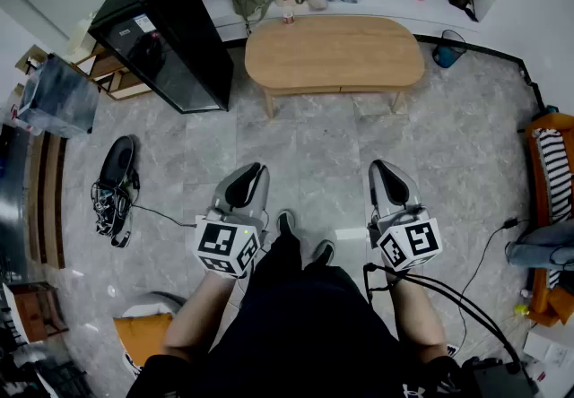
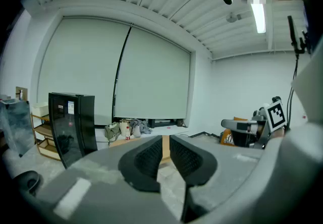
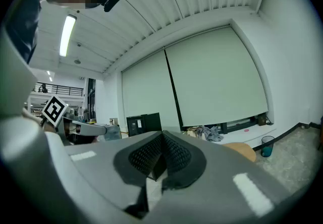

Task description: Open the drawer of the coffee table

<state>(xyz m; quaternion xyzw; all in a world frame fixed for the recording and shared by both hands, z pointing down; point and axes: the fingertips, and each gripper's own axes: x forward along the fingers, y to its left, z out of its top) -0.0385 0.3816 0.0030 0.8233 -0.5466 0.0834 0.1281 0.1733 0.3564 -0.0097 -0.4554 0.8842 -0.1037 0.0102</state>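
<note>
The grey tiled floor [image 1: 314,163] (glossy) carries an oval wooden counter [image 1: 334,51] far, a black cabinet [image 1: 166,38] far left, and tangled cables [image 1: 110,206] left.

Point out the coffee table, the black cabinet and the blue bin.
coffee table [image 1: 334,51], head view, bare wooden top.
black cabinet [image 1: 175,60], head view, glass front.
blue bin [image 1: 445,56], head view, its side.

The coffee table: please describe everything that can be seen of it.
The coffee table has a long oval top of light wood, smooth and matte. Two slim wooden legs show under its near edge. A seam in the near apron suggests a drawer front, flush, so apparently closed. It stands level on the grey stone-look floor, beside the black cabinet without touching it.
</note>
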